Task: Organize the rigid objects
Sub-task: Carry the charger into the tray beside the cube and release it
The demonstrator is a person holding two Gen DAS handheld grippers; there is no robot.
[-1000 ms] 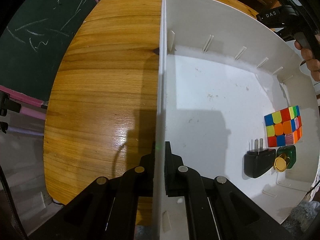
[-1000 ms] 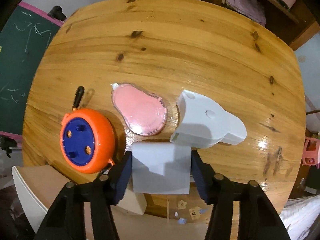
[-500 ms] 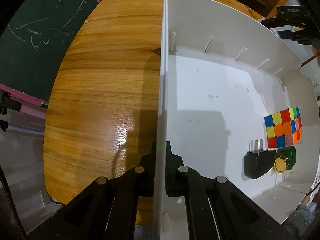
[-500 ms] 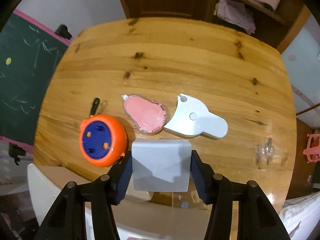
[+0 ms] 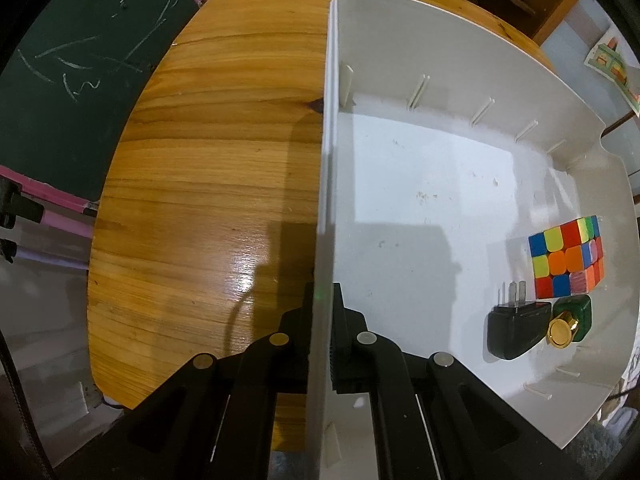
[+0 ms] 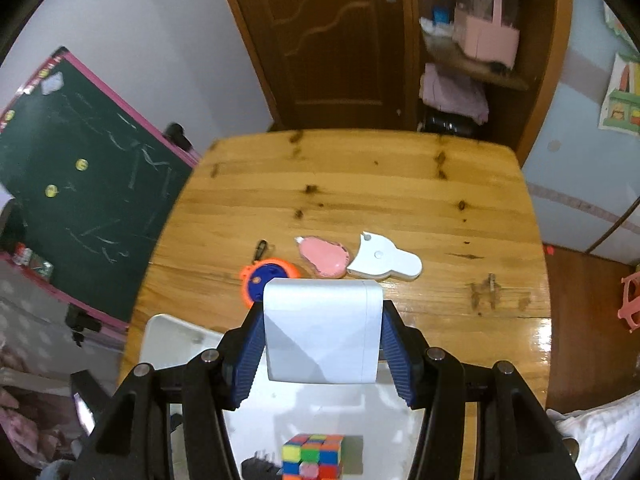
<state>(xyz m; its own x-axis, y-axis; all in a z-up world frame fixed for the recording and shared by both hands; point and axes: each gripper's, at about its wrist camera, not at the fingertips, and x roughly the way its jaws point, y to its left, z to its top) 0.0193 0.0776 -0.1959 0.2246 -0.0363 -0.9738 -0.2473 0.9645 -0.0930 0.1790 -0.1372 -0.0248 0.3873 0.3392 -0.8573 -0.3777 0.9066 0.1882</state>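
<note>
My left gripper (image 5: 322, 300) is shut on the left wall of the white bin (image 5: 326, 184), which rests on the wooden table (image 5: 208, 184). Inside the bin lie a colour cube (image 5: 566, 256), a black plug adapter (image 5: 514, 330) and a green bottle with a gold cap (image 5: 570, 318). My right gripper (image 6: 322, 330) is shut on a white box-shaped block (image 6: 322, 330), held in the air over the bin (image 6: 172, 340). The cube (image 6: 312, 456) shows below it. On the table beyond lie an orange and blue round reel (image 6: 266, 278), a pink pear-shaped case (image 6: 324, 258) and a white flat piece (image 6: 386, 262).
A green chalkboard (image 6: 80, 184) with a pink frame leans left of the table. Behind the table stand a brown door (image 6: 340, 40) and shelves with a pink basket (image 6: 486, 34). The far half of the table (image 6: 380, 184) is bare wood.
My right gripper has risen and pulled back with the white block, from just above the table to over the bin. The other hand's gripper has left the left wrist view. The left gripper has not moved.
</note>
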